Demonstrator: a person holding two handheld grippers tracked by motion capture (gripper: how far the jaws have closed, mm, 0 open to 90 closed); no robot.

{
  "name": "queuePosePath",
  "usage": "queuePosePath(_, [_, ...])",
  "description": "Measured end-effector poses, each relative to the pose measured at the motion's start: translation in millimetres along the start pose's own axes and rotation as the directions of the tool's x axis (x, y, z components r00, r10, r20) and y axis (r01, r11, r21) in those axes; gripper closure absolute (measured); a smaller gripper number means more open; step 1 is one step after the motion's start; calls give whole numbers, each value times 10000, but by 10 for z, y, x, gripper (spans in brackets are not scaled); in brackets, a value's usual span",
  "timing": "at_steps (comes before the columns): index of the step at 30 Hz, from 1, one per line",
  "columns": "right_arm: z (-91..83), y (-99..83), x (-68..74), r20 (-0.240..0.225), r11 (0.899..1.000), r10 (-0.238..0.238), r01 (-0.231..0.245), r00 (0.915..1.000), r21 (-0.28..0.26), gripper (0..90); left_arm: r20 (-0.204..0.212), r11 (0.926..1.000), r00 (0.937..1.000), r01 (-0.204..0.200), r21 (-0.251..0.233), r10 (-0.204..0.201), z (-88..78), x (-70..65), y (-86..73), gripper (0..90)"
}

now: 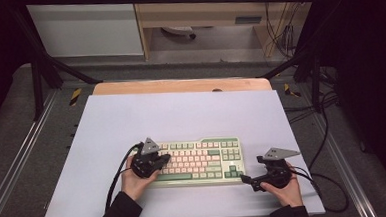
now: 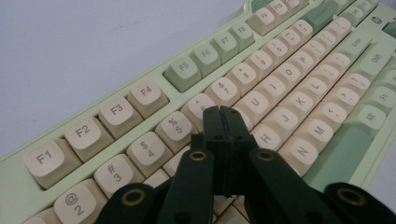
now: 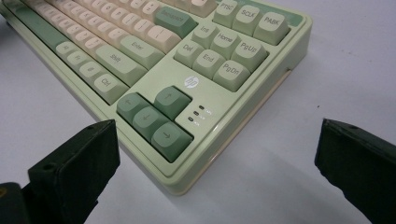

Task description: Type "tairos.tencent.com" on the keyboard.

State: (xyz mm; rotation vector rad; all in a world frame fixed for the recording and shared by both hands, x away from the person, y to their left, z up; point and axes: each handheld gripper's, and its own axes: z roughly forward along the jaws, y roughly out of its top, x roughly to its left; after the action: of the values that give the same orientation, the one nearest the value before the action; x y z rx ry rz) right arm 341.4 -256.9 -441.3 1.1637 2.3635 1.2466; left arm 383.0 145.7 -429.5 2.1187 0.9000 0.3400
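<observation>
Keyboard (image 1: pixel 200 160): pale green case, cream and green keys; lies flat near the front middle of the white table sheet (image 1: pixel 181 114).

Left gripper (image 2: pixel 223 112): held in the left hand (image 1: pixel 133 180) over the keyboard's left end, forearm entering from below; jaws pressed together, tips low above the letter rows, gripping nothing.

Right gripper (image 1: pixel 244 178): held in the right hand (image 1: pixel 285 189) just off the keyboard's right front corner, pointing at it; jaws spread wide, apart from the case.
</observation>
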Motion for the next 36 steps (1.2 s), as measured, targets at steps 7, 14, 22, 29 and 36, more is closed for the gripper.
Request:
queuePosePath(7, [-5,2,0,-14,10000,20,-20,10000,10,6,110,9999,9999,1,-147,0,-33,-11,8,900])
queuePosePath(14, [-9,6,-1,-25,10000,7,-7,10000,-41,6,224,9994,9997,-133,-326,140,-148,-34,18,900])
queuePosePath(22, [-17,16,9,-65,9999,77,-78,9999,-88,6,210,9987,9992,-336,-375,344,-278,-30,-19,900])
queuePosePath(29, [-17,42,40,-51,9999,-50,49,10000,-132,6,231,9985,9991,-344,-431,354,-369,-8,-69,900])
queuePosePath(36, [-1,72,75,-56,9998,-158,157,9999,-121,5,176,9986,9993,-327,-426,334,-444,30,-142,900])
